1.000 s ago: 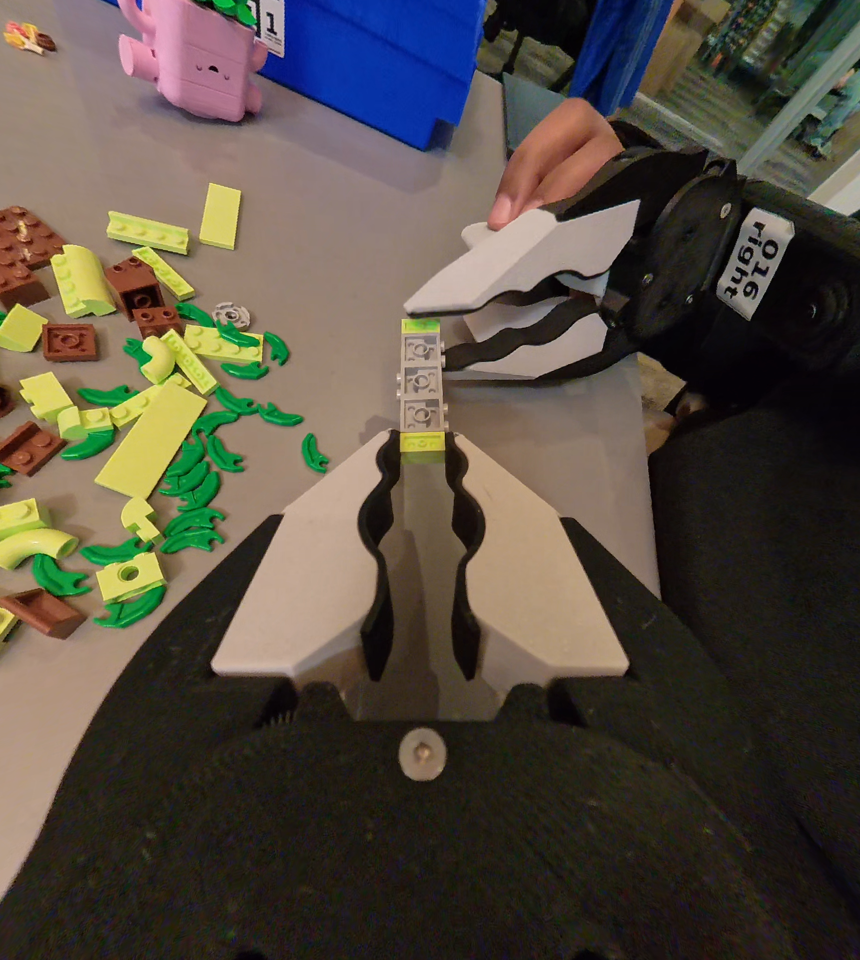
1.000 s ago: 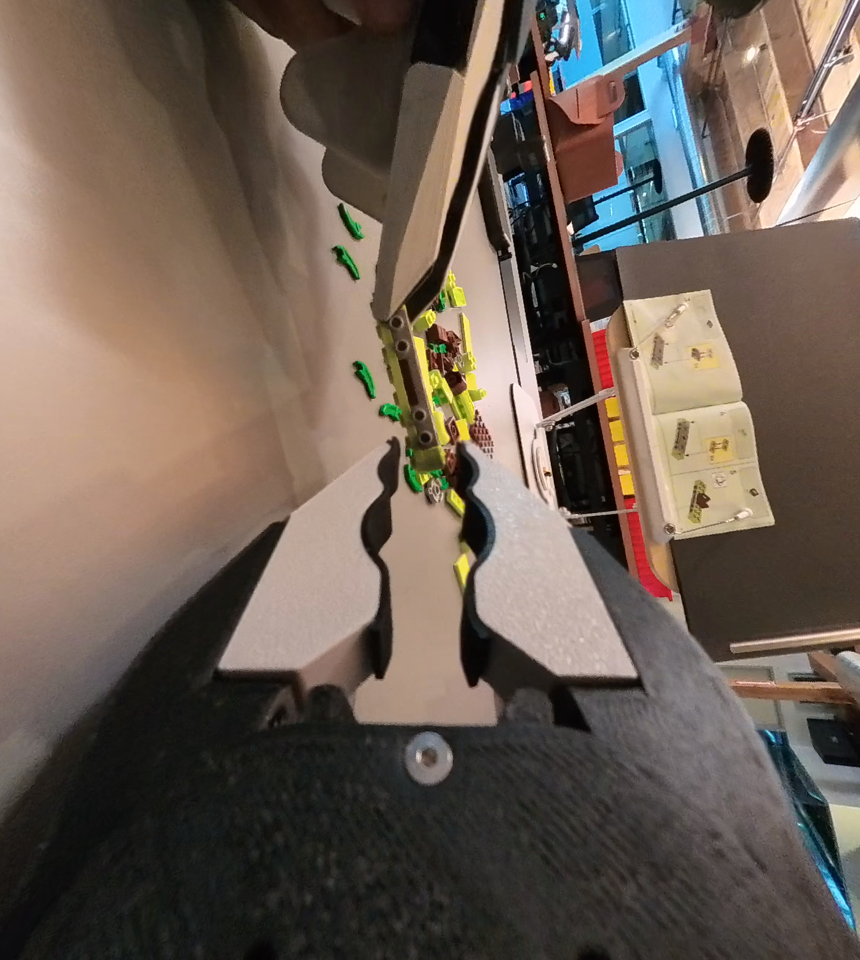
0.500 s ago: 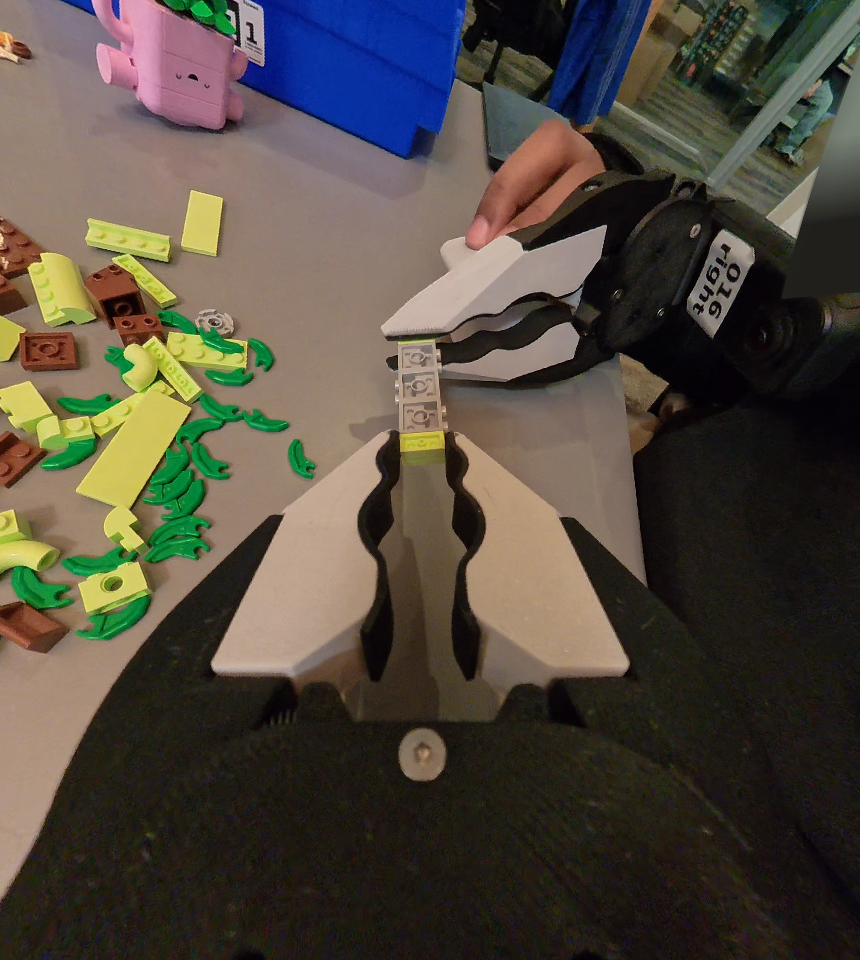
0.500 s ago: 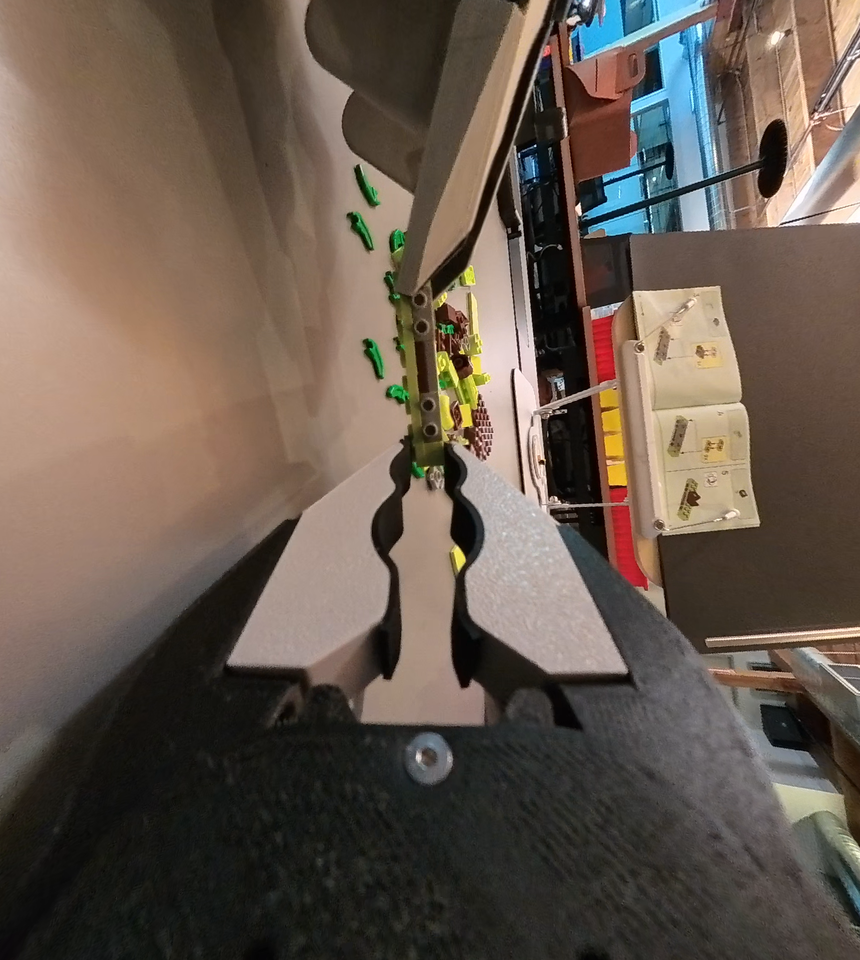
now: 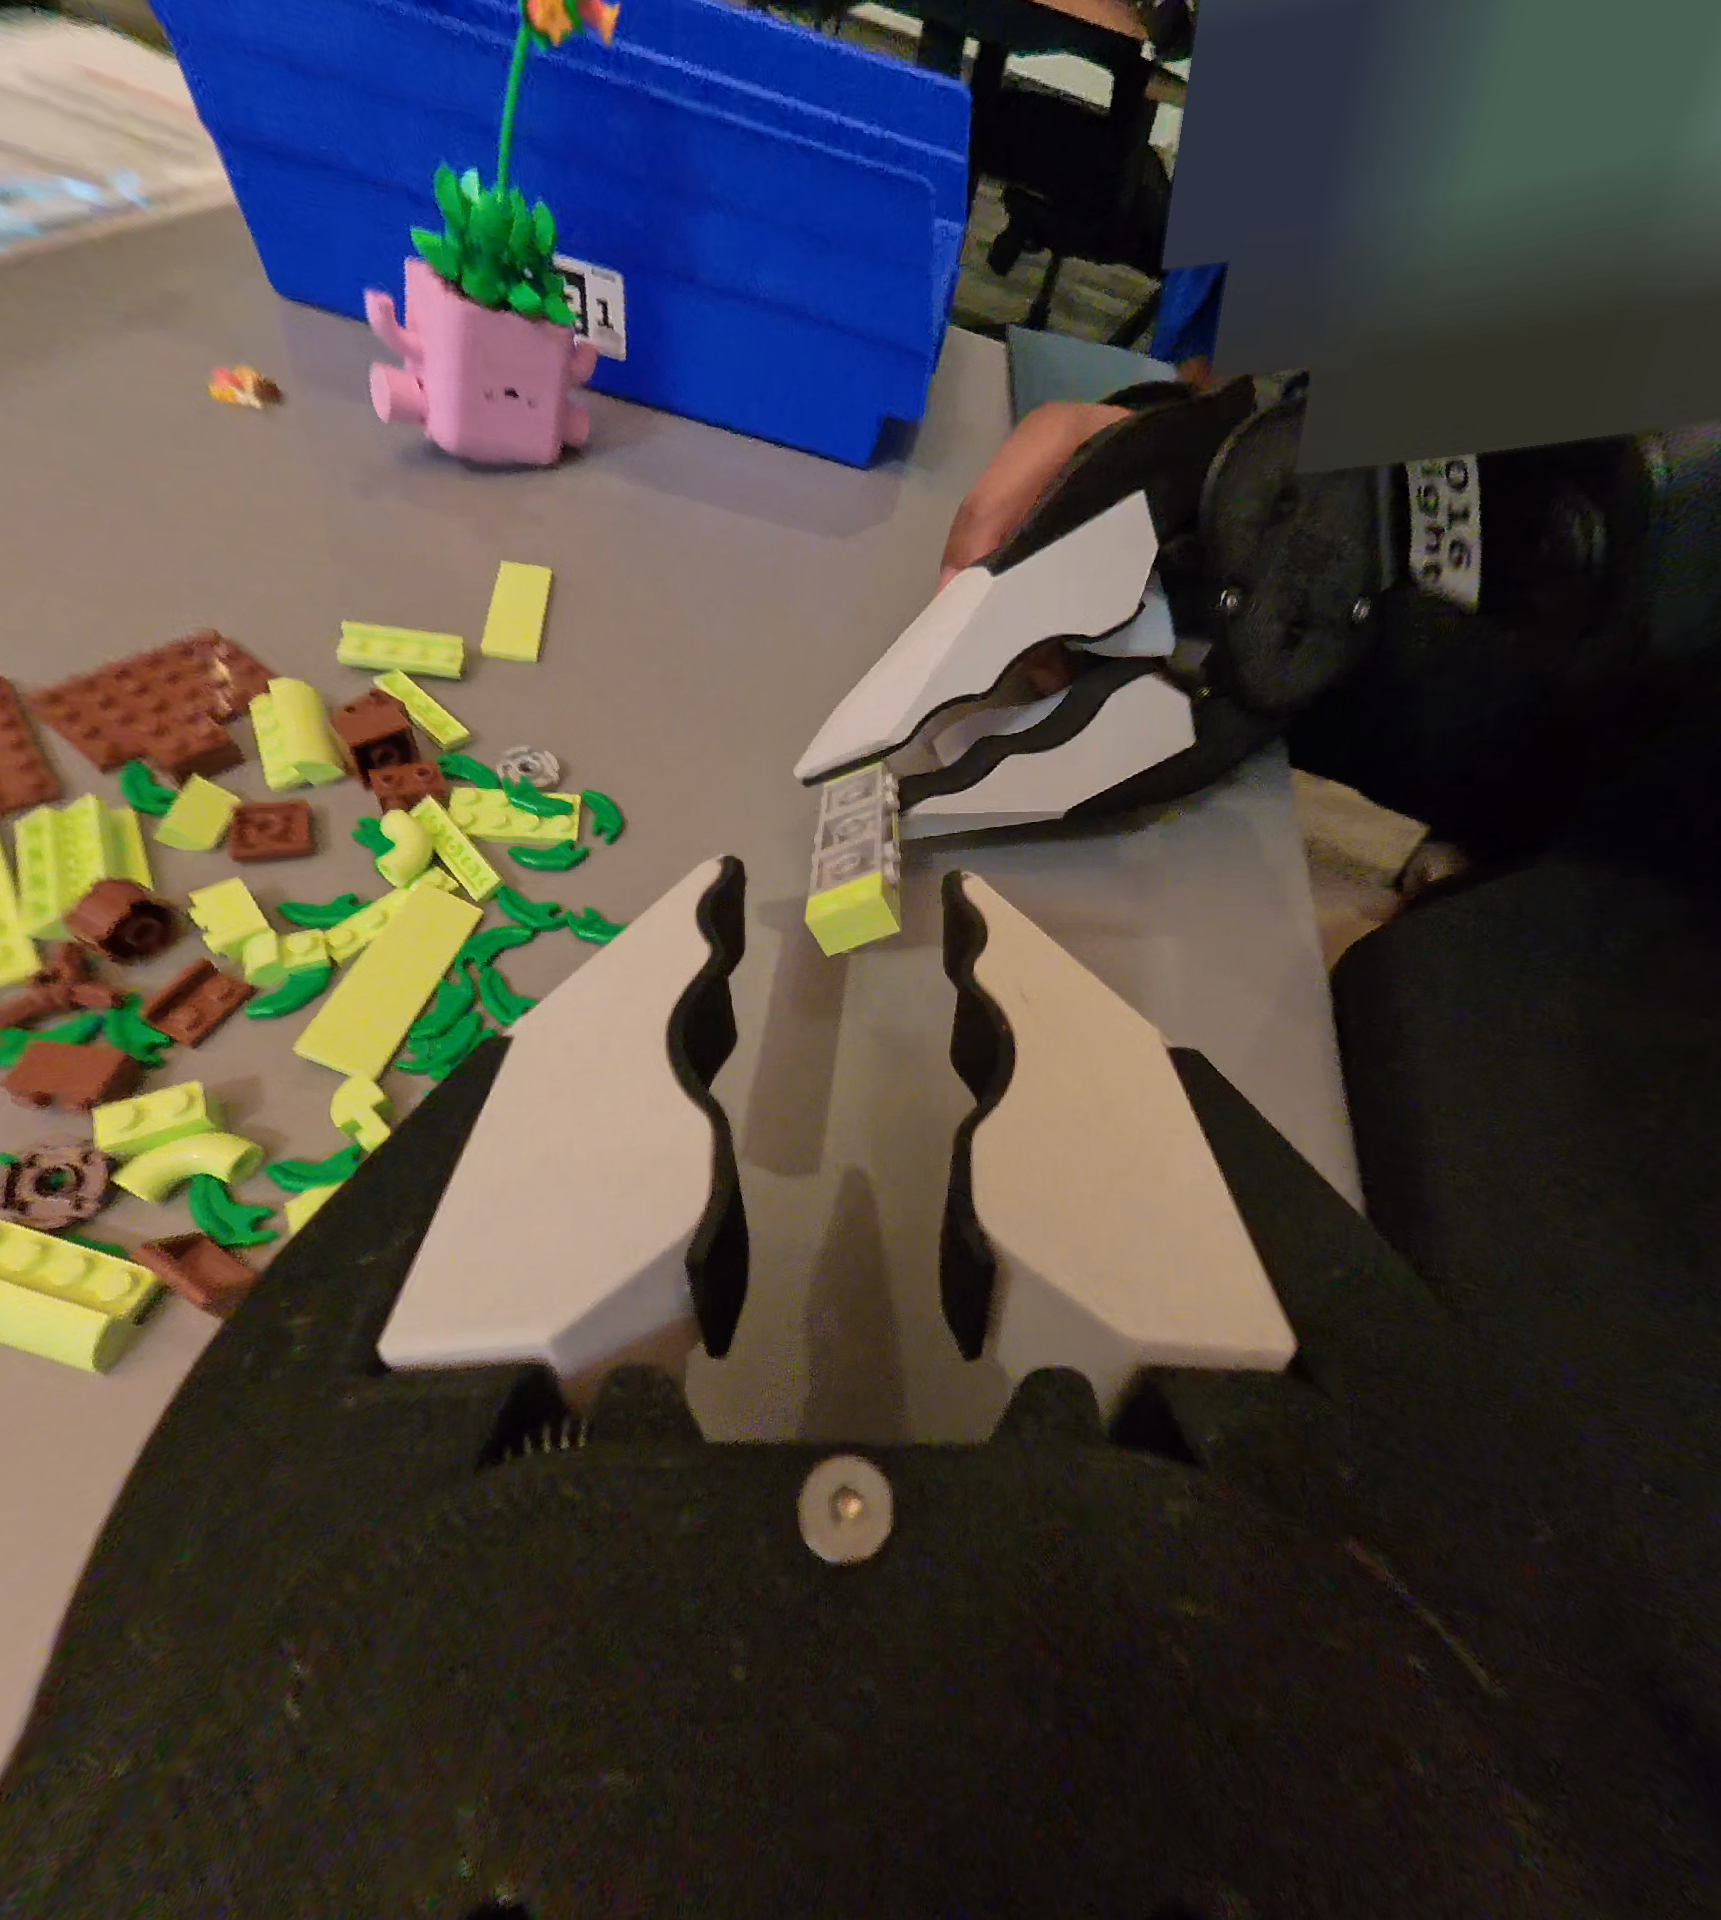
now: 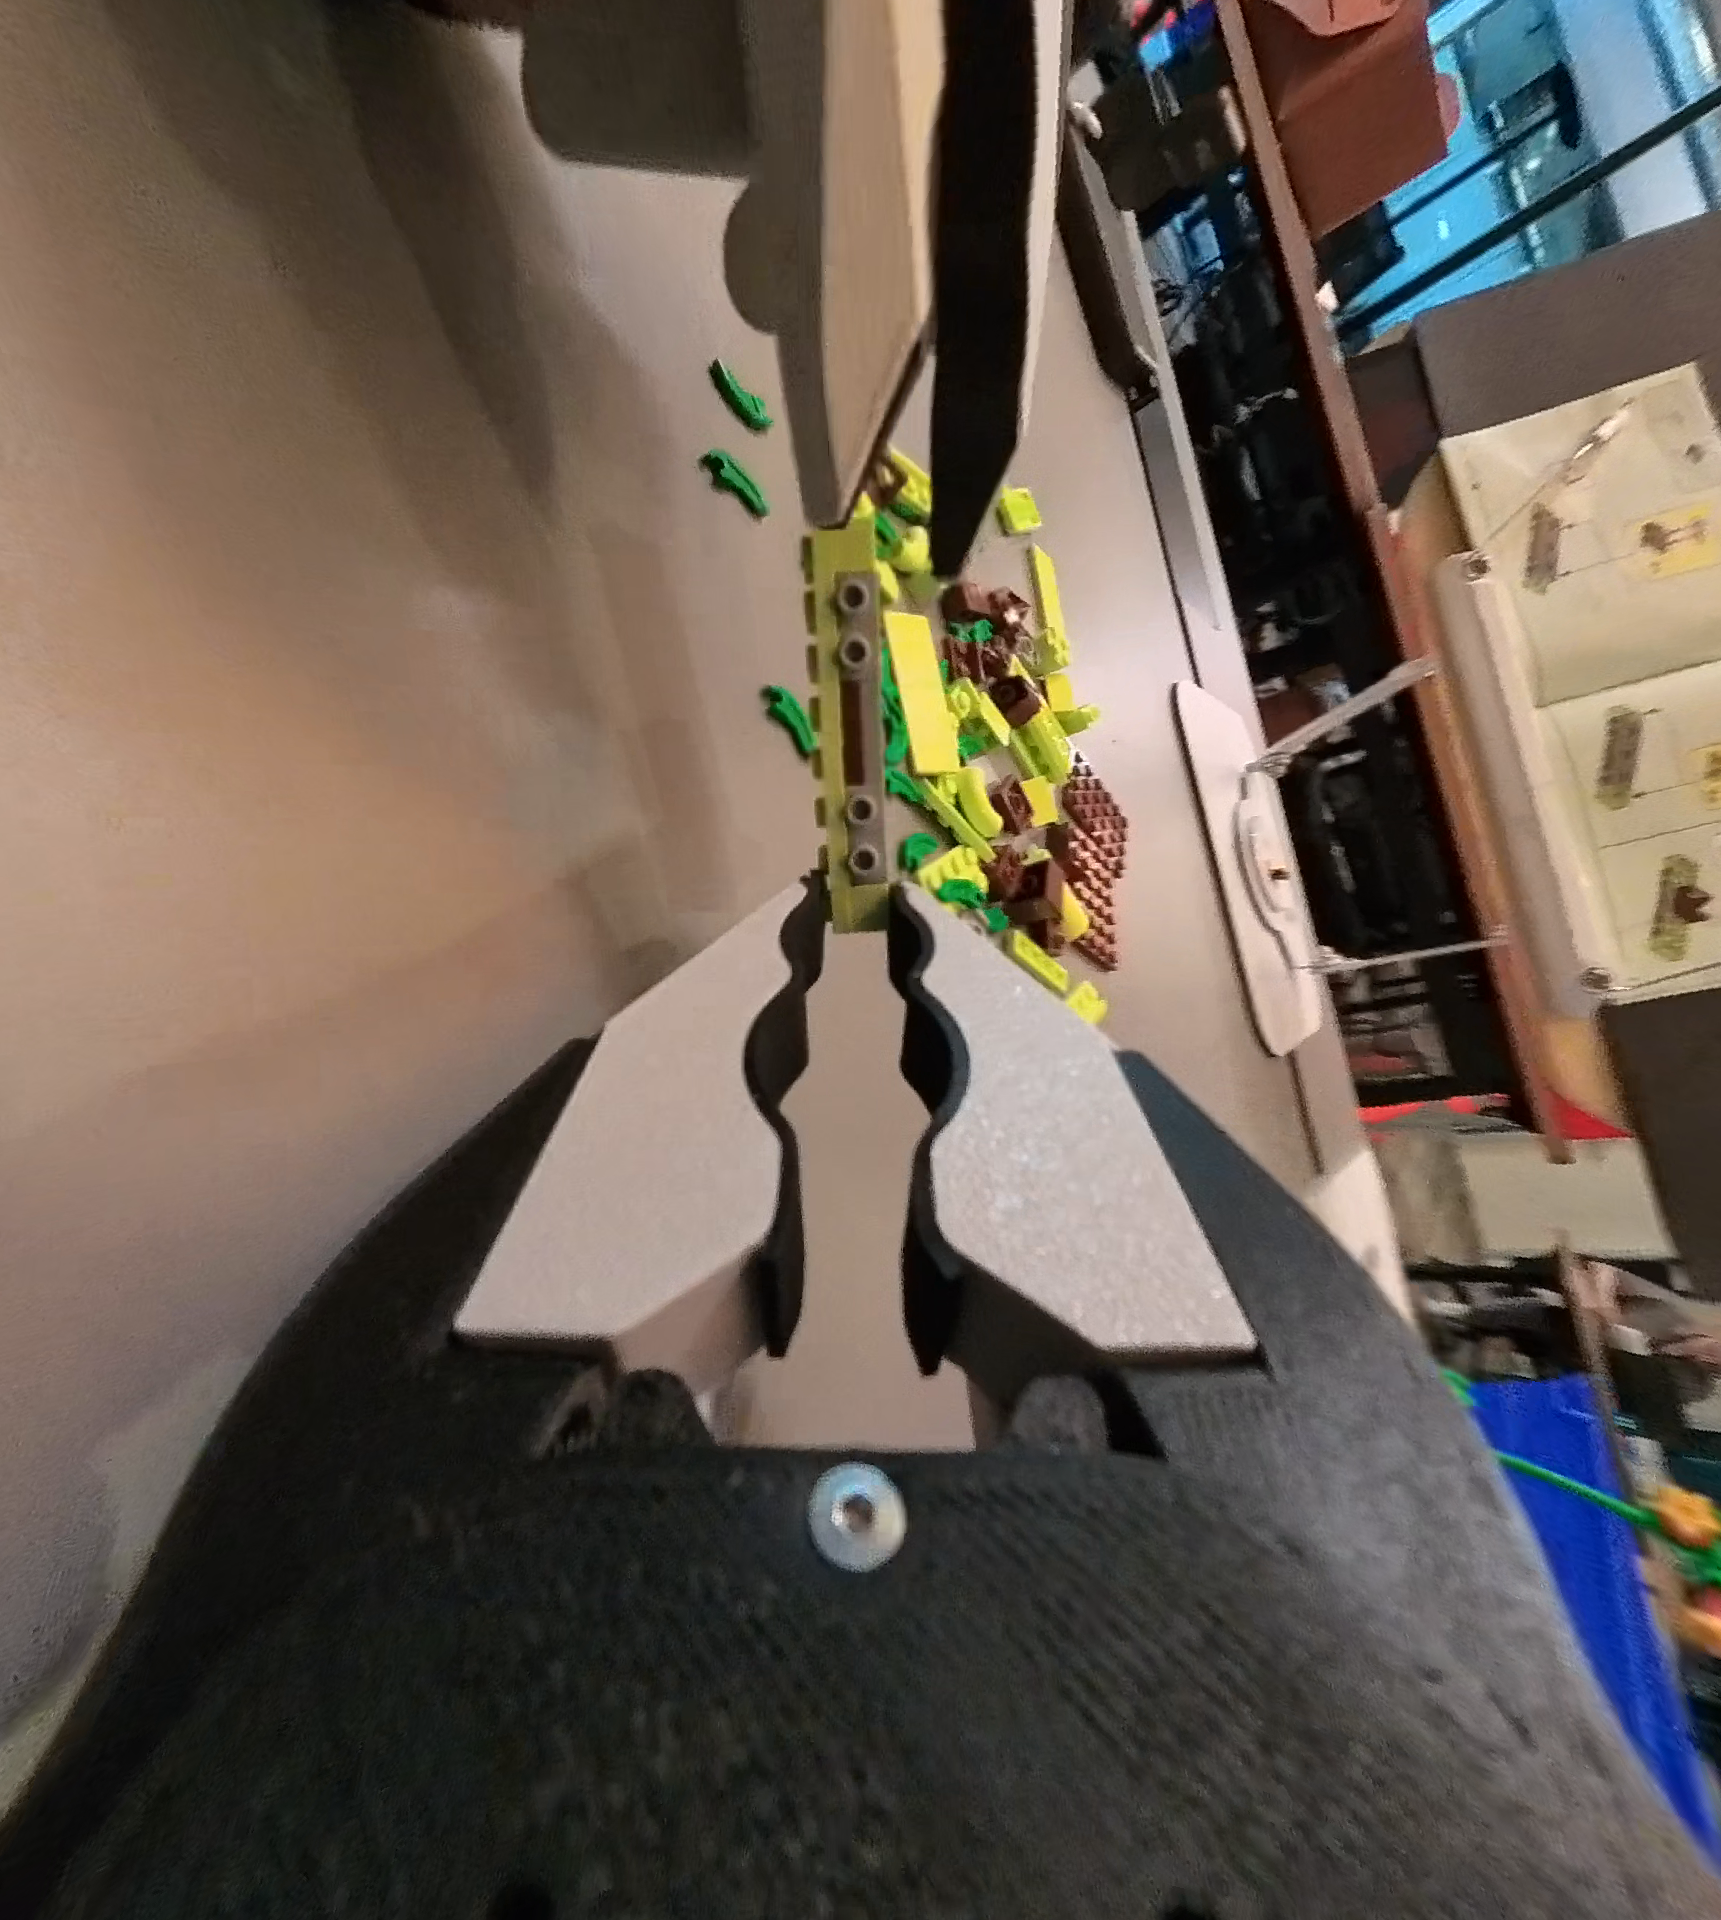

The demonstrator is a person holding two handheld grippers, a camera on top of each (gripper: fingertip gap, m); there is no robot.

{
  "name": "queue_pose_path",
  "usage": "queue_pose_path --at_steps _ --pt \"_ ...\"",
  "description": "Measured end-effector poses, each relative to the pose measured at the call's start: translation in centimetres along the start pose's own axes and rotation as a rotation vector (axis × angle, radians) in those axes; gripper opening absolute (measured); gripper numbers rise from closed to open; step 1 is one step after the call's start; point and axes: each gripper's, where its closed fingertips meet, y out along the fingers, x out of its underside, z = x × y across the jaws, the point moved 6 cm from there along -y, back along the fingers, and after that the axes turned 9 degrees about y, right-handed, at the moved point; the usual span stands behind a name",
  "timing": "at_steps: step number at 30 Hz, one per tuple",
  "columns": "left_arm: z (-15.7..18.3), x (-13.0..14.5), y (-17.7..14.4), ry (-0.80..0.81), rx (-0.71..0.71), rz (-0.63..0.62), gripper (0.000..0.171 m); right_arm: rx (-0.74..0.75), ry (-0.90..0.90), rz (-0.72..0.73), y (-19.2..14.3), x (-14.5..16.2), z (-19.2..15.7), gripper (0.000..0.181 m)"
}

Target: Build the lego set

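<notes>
A narrow lego strip [image 5: 854, 864], grey studded bricks on a lime base, is held in the air over the grey table [image 5: 731, 540]. My right gripper [image 5: 861, 798] comes in from the right and is shut on its far end. My left gripper [image 5: 840, 881] is open, and the strip's lime near end sits just in front of its fingertips. In the right wrist view the strip [image 6: 851, 727] runs from my shut right gripper [image 6: 858, 891] up to the open left gripper [image 6: 892, 535].
Loose lime, brown and green pieces [image 5: 316, 935] and brown plates [image 5: 139, 707] lie on the table to the left. A pink lego pot with a flower [image 5: 482, 384] stands before a blue bin [image 5: 731, 260]. An open instruction booklet [image 6: 1666, 675] stands past the table. Across from one pair of fingers to the other is roughly 6 cm.
My left gripper has opened and let go of the strip's near end. My right gripper has shut on the far end and now carries the strip.
</notes>
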Motion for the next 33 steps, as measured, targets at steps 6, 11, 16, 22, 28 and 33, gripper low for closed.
queue_pose_path --at_steps 6,11,16,22,28,33 --pt "1.5 -0.1 0.4 0.219 -0.043 -0.035 0.027 -0.154 0.254 0.078 -0.7 -0.7 0.6 0.01" --pt "1.6 -0.4 0.1 0.226 -0.048 0.011 0.014 -0.307 0.423 0.129 -1.0 -1.0 0.5 0.01" --pt "0.9 -1.0 -0.1 0.061 0.012 0.101 0.027 -0.344 0.53 0.161 -1.0 -1.3 1.1 0.009" --pt "0.7 -1.6 0.1 -0.118 0.1 0.225 0.034 -0.511 0.845 0.253 -0.8 -2.5 2.0 0.009" --pt "1.3 -1.9 0.4 -0.141 0.133 0.251 0.026 -0.528 0.914 0.264 -0.6 -2.8 2.1 0.009" --pt "1.0 -1.9 0.2 -0.192 0.154 0.273 0.013 -0.542 0.929 0.281 -0.5 -3.3 1.8 0.01"
